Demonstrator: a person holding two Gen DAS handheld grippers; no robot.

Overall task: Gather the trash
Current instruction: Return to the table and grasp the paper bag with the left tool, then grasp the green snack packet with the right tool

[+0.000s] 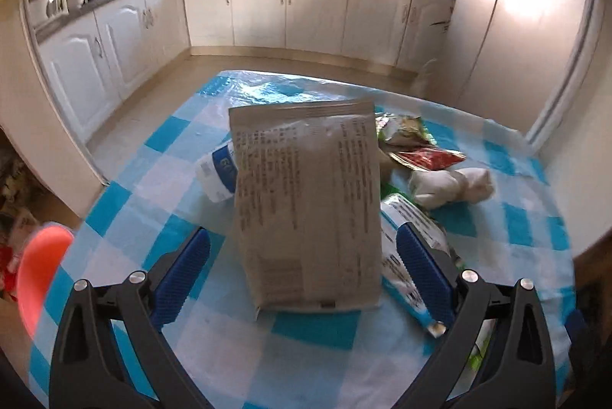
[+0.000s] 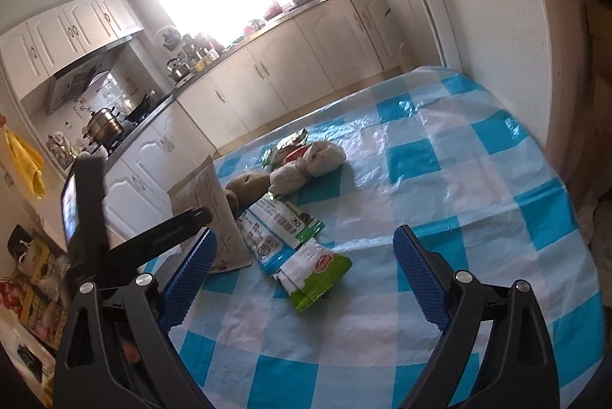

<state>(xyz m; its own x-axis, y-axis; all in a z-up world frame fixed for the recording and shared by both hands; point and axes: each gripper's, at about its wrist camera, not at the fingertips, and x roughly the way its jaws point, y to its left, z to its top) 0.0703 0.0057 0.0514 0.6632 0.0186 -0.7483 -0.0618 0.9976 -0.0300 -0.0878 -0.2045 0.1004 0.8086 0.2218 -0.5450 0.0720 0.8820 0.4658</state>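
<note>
A tall brown paper bag point(image 1: 306, 206) stands upright on the blue-and-white checked table point(image 1: 313, 328), between the open blue pads of my left gripper point(image 1: 302, 267); the pads do not touch it. Behind and beside it lie a white-and-blue wrapper point(image 1: 216, 175), a crumpled white bag point(image 1: 451, 185), a red packet point(image 1: 428, 156) and a green-edged packet point(image 1: 405, 256). My right gripper point(image 2: 306, 267) is open over a small green-and-white wrapper point(image 2: 315, 275) and a blue-and-white packet point(image 2: 275, 229). The brown bag point(image 2: 214, 206) stands left of its left finger.
A red plastic stool point(image 1: 38, 275) stands off the table's left edge. Kitchen cabinets point(image 1: 287, 7) and a fridge point(image 1: 508, 26) lie beyond the table. The left gripper's body and phone point(image 2: 88, 202) show at the left of the right wrist view. A wall point(image 2: 497, 7) borders the table's right side.
</note>
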